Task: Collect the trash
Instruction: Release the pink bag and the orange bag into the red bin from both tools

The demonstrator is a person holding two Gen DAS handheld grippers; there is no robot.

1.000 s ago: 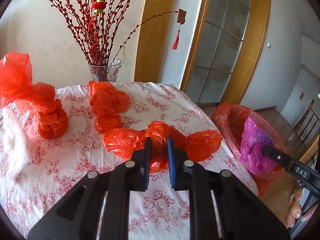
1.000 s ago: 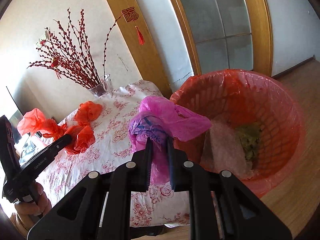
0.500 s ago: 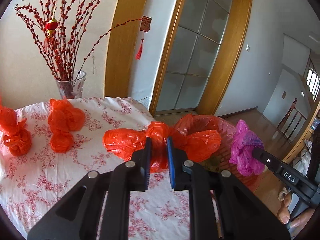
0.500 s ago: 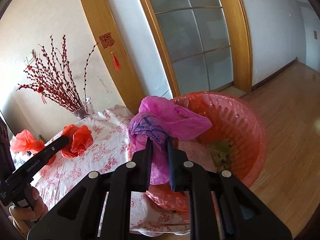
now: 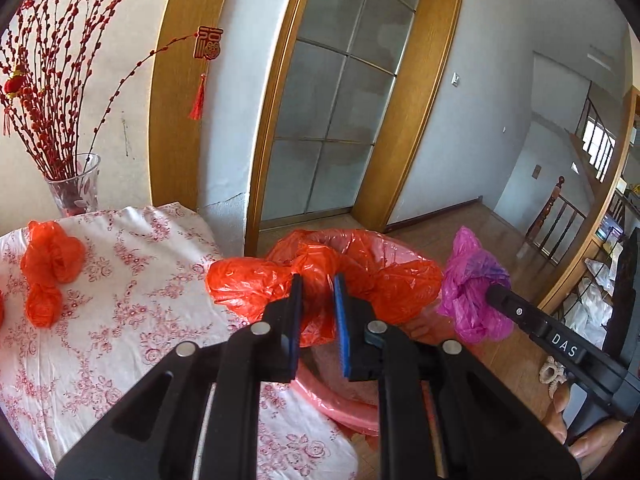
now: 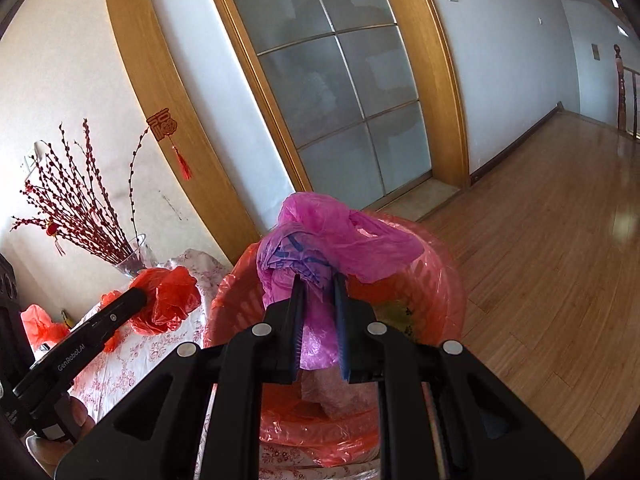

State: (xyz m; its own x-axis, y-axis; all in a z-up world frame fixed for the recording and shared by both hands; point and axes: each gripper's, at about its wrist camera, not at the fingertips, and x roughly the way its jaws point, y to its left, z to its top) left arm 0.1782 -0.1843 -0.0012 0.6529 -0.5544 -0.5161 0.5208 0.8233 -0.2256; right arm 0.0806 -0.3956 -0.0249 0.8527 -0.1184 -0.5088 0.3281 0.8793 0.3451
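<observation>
Left to right: I count two tied orange bags (image 5: 50, 258) sitting on the desk (image 5: 120, 344) near its far left edge, not collected yet; a vase of red branches (image 5: 74, 184) stands at the desk's far edge. My left tool (image 5: 317, 312) is clenched on the knotted middle of a third orange bag (image 5: 248, 288), lobes hanging either side, so it carries without spilling; I hold it just past the desk's right edge, over the near rim of the bin (image 5: 400, 246). My right tool (image 6: 318, 312) is clamped on one pink bag (image 6: 340, 240), held above the bin mouth for the drop. One bin, orange-lined, some scraps inside. Tally: three orange bags, one pink; two in hand, two left.
</observation>
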